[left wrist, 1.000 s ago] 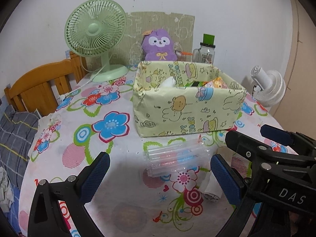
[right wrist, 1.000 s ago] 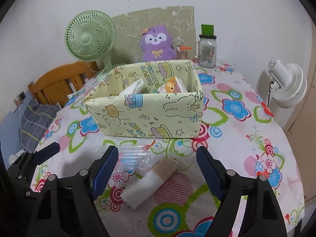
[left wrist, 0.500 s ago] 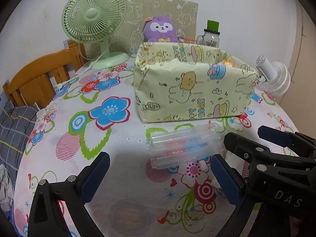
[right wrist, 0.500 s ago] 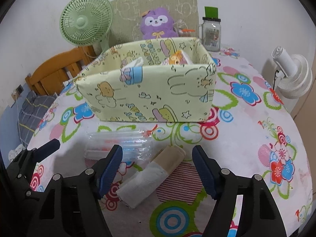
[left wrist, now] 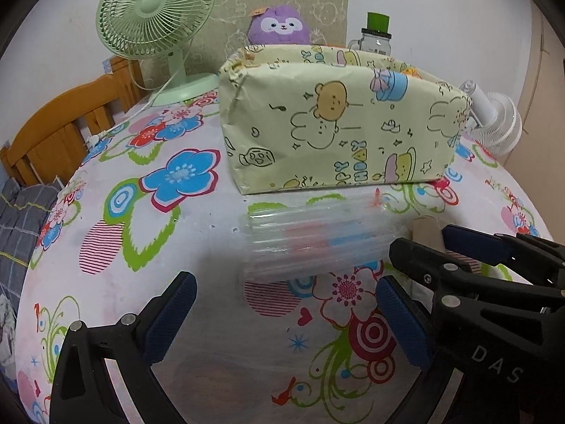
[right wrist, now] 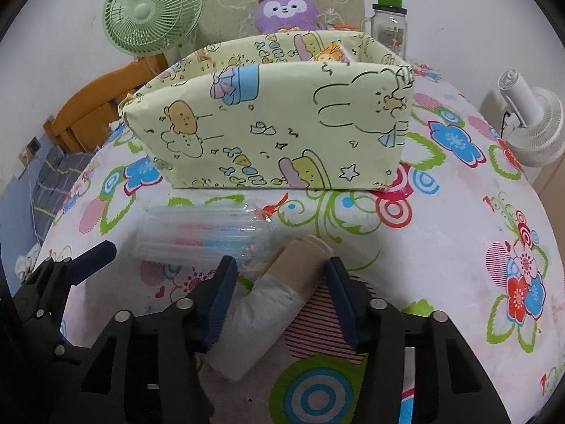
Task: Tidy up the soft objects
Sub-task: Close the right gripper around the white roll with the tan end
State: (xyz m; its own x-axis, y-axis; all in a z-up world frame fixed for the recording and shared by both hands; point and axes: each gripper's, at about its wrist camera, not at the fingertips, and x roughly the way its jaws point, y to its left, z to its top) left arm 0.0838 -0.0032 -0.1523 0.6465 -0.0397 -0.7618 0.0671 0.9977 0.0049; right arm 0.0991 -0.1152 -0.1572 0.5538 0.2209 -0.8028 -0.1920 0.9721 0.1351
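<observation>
Left wrist view: one clear plastic pack point(left wrist: 314, 236) lies at centre frame below one yellow cartoon box point(left wrist: 339, 123), and the left gripper point(left wrist: 282, 314) tilts down over the flowered tablecloth point(left wrist: 106, 247), jaws wide and empty. Right wrist view: one rolled cloth point(right wrist: 272, 300) lies lower centre, right of the pack; the right gripper point(right wrist: 279, 296) angles down astride it, jaws closing with the roll between them, pads not yet pressing.
</observation>
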